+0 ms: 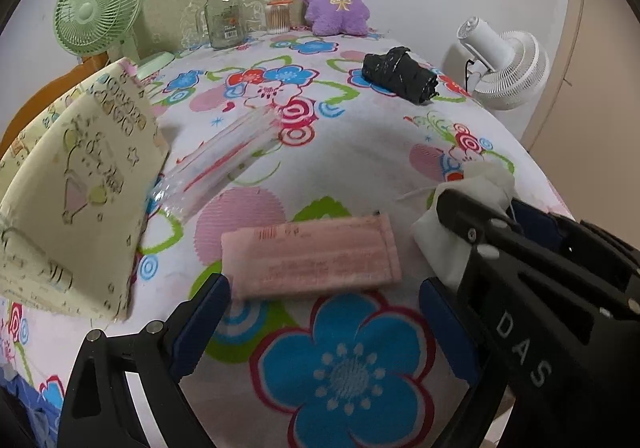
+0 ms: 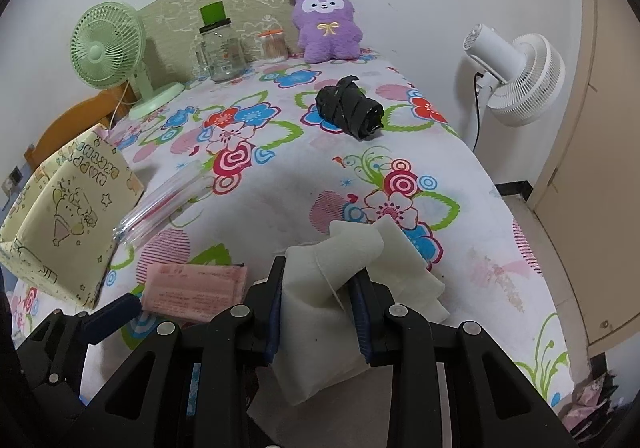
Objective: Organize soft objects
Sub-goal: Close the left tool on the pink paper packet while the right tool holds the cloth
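Right wrist view: your right gripper [image 2: 318, 290] is clenched on the white cloth [image 2: 320, 284], folds bunched between the blue pads and spilling out at 2 o'clock onto the floral blanket [image 2: 480, 248].
Left wrist view: your left gripper [image 1: 322, 312] is spread wide, nothing between the fingers, hovering just short of the pink packet [image 1: 310, 260] at 12 o'clock.
Cloth from the left: the same white cloth [image 1: 444, 244] shows at 3 o'clock, pinched under the right gripper's black finger.
Bag: the yellow cartoon bag [image 1: 80, 184] stands at 9 o'clock in the left view, with a clear plastic sleeve [image 1: 212, 164] lying just beside it.
Far end: black rolled bundle [image 2: 352, 112] at 12 o'clock, purple plush [image 2: 326, 24] beyond it against the wall, green fan [image 2: 110, 46] at 10 o'clock.
Step in hand: looks like you've got the cloth secured and it's ready to travel; whether it is lifted clear of the blanket, I can't tell.
Next move: probably carry it toward the bag at 9 o'clock; keep the trailing folds from dragging the pink packet along.
Left's job: likely close on that packet, square across its near edge.
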Demonstrator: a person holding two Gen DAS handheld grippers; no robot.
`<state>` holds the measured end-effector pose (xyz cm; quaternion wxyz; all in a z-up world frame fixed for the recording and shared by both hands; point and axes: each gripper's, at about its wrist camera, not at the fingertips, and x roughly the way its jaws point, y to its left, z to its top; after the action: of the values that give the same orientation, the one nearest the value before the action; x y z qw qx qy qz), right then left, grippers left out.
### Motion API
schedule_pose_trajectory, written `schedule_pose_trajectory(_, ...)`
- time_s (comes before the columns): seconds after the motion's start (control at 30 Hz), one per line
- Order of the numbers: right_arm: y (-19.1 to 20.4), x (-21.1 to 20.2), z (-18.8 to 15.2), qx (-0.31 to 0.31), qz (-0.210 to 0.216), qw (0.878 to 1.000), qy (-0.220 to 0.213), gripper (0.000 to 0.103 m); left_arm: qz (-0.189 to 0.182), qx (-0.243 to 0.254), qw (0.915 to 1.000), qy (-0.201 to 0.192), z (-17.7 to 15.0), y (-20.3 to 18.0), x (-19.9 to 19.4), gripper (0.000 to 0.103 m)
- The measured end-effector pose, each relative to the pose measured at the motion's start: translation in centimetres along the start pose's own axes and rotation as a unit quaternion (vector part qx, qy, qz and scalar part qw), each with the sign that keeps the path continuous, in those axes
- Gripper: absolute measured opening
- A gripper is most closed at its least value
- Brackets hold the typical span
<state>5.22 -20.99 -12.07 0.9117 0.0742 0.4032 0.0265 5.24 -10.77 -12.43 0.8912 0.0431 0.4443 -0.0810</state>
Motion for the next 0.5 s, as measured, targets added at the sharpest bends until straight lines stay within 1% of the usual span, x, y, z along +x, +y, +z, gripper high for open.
schedule_pose_trajectory(0.23, -0.7, 0.6, 0.8, 0.007, -0.004, 1.000, 0.004, 0.033, 0.003, -0.010, 0.9999, -0.008, 1.8, -0.1, 1.2, 0.097)
schedule_pose_trajectory(0.37, -0.9, 0.9, 1.1, 0.007, -0.008, 1.000, 0.005, 0.033, 0.001, -0.004, 1.0000, -0.008, 2.0, -0.3, 1.2, 0.097)
schedule_pose_trajectory(0.5, -0.9, 1.1, 1.3, 0.004, -0.007, 1.000, 0.006, 0.033, 0.005, -0.012, 0.9999, -0.007, 1.9, 0.2, 0.9, 0.097)
